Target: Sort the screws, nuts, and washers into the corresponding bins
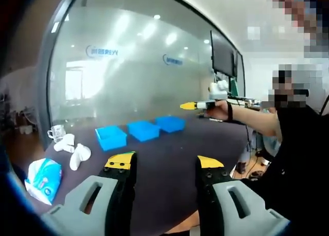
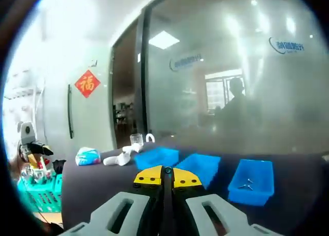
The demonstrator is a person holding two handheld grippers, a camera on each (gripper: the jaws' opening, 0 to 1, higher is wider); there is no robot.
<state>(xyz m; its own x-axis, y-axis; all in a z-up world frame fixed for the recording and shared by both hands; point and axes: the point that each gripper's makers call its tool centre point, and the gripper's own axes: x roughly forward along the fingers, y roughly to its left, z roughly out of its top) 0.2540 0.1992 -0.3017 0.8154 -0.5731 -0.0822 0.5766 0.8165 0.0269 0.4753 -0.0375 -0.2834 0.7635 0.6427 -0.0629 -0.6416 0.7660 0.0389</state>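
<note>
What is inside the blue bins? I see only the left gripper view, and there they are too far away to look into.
Observer: In the right gripper view, the end bin holds a few small metal parts. I cannot tell what kind they are.
Operator: Is the right gripper open or shut?
Observer: Shut. The right gripper has its yellow tips together, and nothing is between them.
Operator: Is there anything beside the table?
Observer: Yes, a green basket stands off the end where the tissue pack lies.
</note>
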